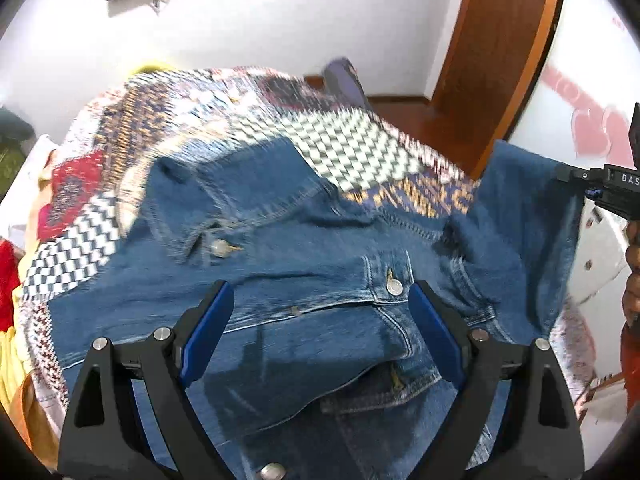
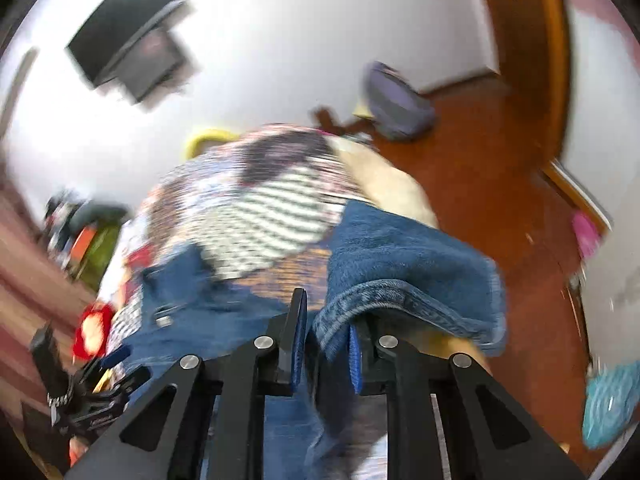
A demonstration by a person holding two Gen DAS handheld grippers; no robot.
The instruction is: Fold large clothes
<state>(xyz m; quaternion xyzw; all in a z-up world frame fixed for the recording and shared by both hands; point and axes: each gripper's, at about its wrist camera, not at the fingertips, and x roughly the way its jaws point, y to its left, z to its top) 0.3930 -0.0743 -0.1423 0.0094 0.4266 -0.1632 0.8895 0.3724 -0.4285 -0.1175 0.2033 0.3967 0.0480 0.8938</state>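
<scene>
A blue denim jacket (image 1: 304,280) lies spread on a patchwork quilt (image 1: 352,140) that covers the bed. My left gripper (image 1: 320,292) hovers open just above the jacket's buttoned front, with nothing between its blue pads. At the right, one side of the jacket (image 1: 528,216) is lifted off the bed, held at its top edge by my right gripper (image 1: 568,176). In the right wrist view the right gripper (image 2: 326,320) is shut on a thick denim hem (image 2: 400,256), which drapes over its right finger. The left gripper (image 2: 80,392) shows at the lower left of that view.
A white buttoned garment (image 1: 600,256) lies at the bed's right edge, beside a person's hand (image 1: 632,264). Red and yellow clothes (image 1: 8,272) are piled at the left. Beyond the bed are a wooden door (image 1: 500,60), a wood floor (image 2: 480,152), a purple bag (image 2: 396,104) and a wall screen (image 2: 128,48).
</scene>
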